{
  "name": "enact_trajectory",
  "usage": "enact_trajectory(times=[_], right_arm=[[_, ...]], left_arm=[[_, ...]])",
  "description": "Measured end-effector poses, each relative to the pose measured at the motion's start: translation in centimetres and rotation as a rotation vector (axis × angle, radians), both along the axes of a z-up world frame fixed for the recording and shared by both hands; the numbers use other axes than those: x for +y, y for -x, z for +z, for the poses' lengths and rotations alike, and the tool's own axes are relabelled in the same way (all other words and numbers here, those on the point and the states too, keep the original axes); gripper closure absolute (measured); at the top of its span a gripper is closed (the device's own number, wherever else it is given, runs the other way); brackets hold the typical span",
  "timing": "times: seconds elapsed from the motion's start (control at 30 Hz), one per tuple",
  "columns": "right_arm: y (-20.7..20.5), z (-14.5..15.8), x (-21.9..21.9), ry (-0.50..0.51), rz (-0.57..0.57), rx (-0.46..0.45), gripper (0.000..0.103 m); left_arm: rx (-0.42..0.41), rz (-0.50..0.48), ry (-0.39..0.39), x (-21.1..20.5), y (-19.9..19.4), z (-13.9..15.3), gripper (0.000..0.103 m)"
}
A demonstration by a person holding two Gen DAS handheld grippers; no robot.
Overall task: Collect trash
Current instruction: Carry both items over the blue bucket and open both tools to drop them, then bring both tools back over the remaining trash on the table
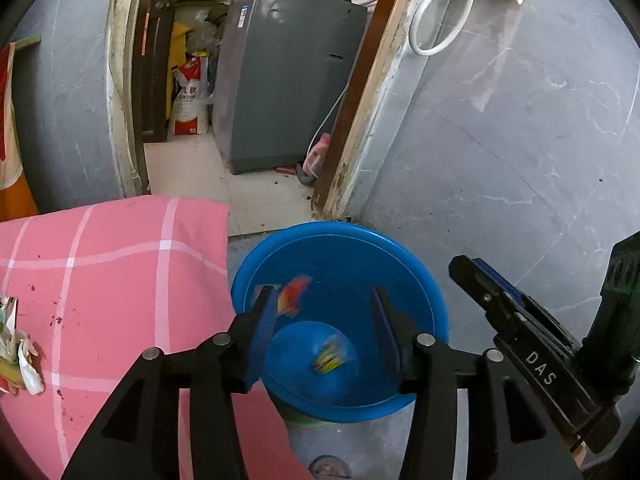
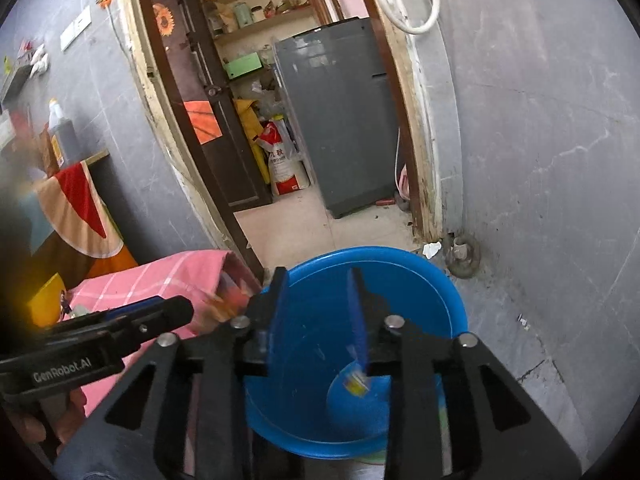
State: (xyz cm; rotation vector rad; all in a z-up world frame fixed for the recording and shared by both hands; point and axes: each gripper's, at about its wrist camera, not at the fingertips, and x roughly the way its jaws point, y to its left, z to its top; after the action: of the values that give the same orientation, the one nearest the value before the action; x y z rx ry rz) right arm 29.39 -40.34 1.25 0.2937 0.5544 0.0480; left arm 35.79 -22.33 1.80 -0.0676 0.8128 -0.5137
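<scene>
Blue basin (image 1: 400, 240) beside pink checked cloth (image 1: 120, 260), blurred wrappers (image 1: 330, 356) inside, grey washing machine (image 1: 288, 80) beyond doorway, left gripper (image 1: 324, 312) and right gripper (image 2: 316, 300) both spread, empty, lettering "DAS", "GenRobot.AI"

Two wrist cameras, side by side, angled downward.
Both look closely into the blue basin (image 1: 340, 256) (image 2: 400, 264), sharing the doorway (image 1: 224, 184) (image 2: 288, 224) beyond.
</scene>
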Motion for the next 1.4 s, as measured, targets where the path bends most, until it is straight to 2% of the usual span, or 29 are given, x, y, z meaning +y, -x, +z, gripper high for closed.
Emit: enact_trajectory(times=[0.17,0.27,0.33,0.37,0.43,0.5,0.63,0.9,1.2,1.4], right_arm=[[0.5,0.7,-0.4,-0.018,-0.029,-0.035,0.06],[0.9,1.6,-0.1,-0.006,-0.036,-0.08,0.049],[1.6,2.3,0.3,0.009,-0.034,-0.126,0.037],[1.9,2.7,0.6,0.019,-0.034,-0.15,0.034],[2.8,3.5,1.3,0.041,-0.03,-0.211,0.021],[3.5,4.1,2.0,0.06,-0.023,-0.264,0.013],[4.7,5.2,4.0,0.102,-0.002,-0.354,0.0],[6.6,6.4,8.4,0.127,0.062,-0.456,0.0],[7.9,7.3,13.7,0.119,0.145,-0.537,0.0],[8.3,7.4,17.1,0.121,0.199,-0.562,0.0]], left_arm=[[-0.033,0.028,0.029,0.9,1.0,0.8,0.047],[-0.078,0.063,0.052,2.0,1.5,1.6,0.04],[-0.129,0.1,0.077,3.3,2.3,2.3,0.025],[-0.158,0.123,0.09,3.9,2.7,2.6,0.021],[-0.216,0.167,0.113,5.3,3.5,3.3,0.009],[-0.263,0.207,0.124,6.6,4.2,4.0,0.004],[-0.35,0.272,0.127,9.2,5.8,5.2,0.003],[-0.47,0.354,0.062,14.2,9.9,5.8,0.003],[-0.524,0.461,0.01,20.7,14.2,6.1,0.003],[-0.551,0.51,-0.06,24.2,16.1,5.2,0.003]])
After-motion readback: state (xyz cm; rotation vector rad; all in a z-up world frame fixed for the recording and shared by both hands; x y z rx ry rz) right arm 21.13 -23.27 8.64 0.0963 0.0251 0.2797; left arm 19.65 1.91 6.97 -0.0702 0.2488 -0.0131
